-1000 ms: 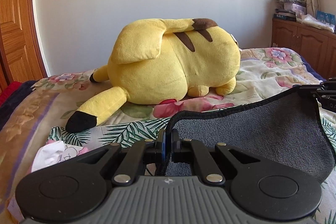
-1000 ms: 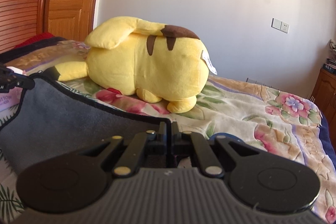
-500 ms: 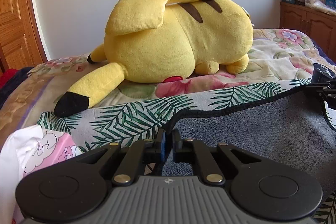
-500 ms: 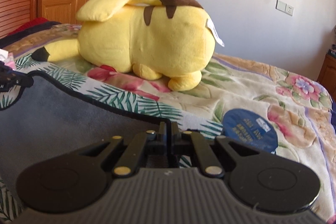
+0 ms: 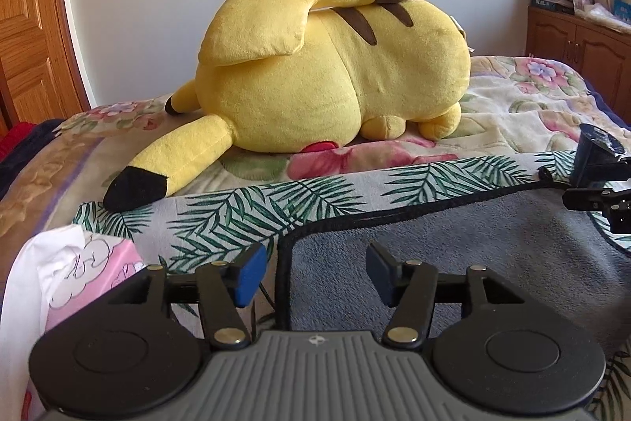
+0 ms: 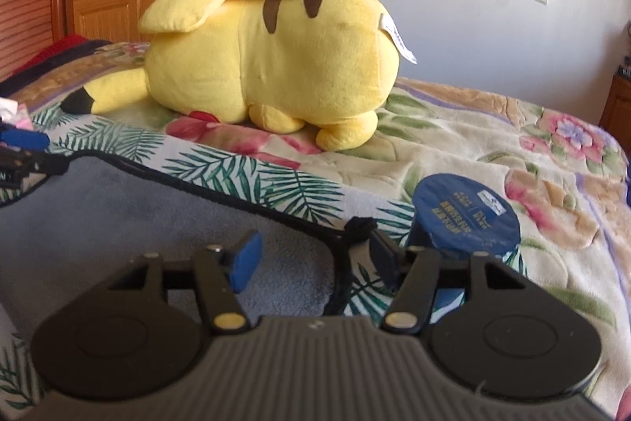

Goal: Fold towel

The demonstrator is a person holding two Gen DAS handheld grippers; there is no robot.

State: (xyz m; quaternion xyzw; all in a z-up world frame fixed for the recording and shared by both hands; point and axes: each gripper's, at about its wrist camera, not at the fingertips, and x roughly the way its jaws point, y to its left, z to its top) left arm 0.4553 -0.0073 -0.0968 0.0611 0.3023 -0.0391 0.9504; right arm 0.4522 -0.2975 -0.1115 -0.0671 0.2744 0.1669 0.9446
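The towel point(image 5: 453, 247) lies on the bed, folded over: its grey back with a black hem faces up on top of its palm-leaf printed side point(image 5: 276, 208). It also shows in the right wrist view point(image 6: 118, 216). My left gripper point(image 5: 313, 277) is open, its blue pads either side of the folded layer's left corner. My right gripper point(image 6: 313, 257) is open over the right corner, where a black loop sticks up. Each gripper shows at the edge of the other's view.
A big yellow plush toy point(image 5: 335, 73) lies on the floral bedspread point(image 6: 493, 152) just beyond the towel. A dark blue round-lidded container point(image 6: 465, 219) stands by the right gripper. White and pink cloth point(image 5: 63, 287) lies at the left. A wooden cabinet point(image 5: 583, 42) stands at the far right.
Both grippers carried the towel's grey edge forward and down onto the leaf-print side, then opened and let go of the corners.
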